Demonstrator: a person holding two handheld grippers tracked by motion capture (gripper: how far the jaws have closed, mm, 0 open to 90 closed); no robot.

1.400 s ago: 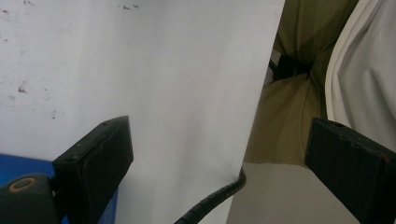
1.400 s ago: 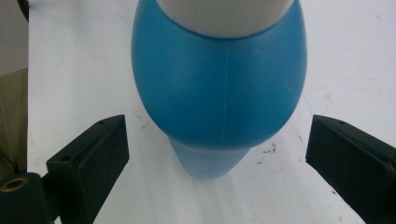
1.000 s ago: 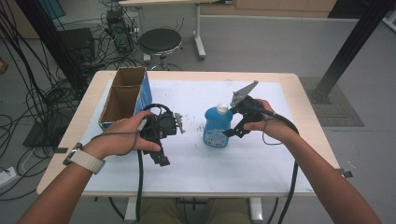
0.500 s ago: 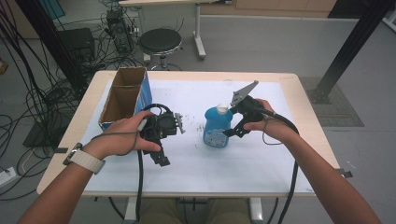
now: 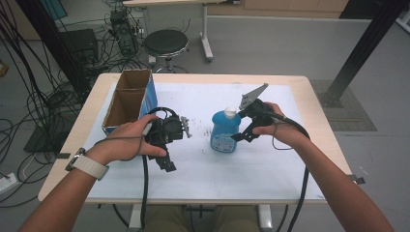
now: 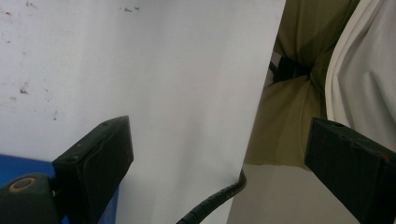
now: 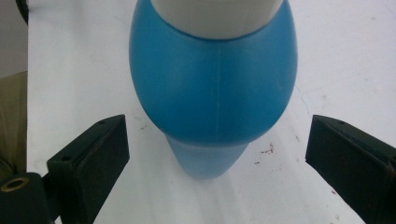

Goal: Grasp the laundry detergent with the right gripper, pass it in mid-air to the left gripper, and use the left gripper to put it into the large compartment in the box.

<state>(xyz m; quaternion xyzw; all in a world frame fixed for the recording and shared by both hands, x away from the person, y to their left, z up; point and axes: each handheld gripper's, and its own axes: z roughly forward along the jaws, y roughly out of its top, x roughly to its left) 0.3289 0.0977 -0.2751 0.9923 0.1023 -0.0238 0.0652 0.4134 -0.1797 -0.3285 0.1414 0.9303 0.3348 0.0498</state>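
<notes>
Squarely between spread jaws: blue bottle (image 7: pixel 212 88)

In your right gripper view, the blue bottle (image 7: pixel 212 88) runs off the frame at 12 o'clock, so its white cap (image 7: pixel 217 16) is cut short. Your right gripper (image 5: pixel 240 129) hides the bottle's side at 3 o'clock in the high view, and the label (image 5: pixel 222 142) print is too small to read. In your left gripper view, the cable (image 6: pixel 217 200) leaves at 6 o'clock, and a blue patch (image 6: pixel 18 164) at 8 o'clock cannot be identified.
</notes>
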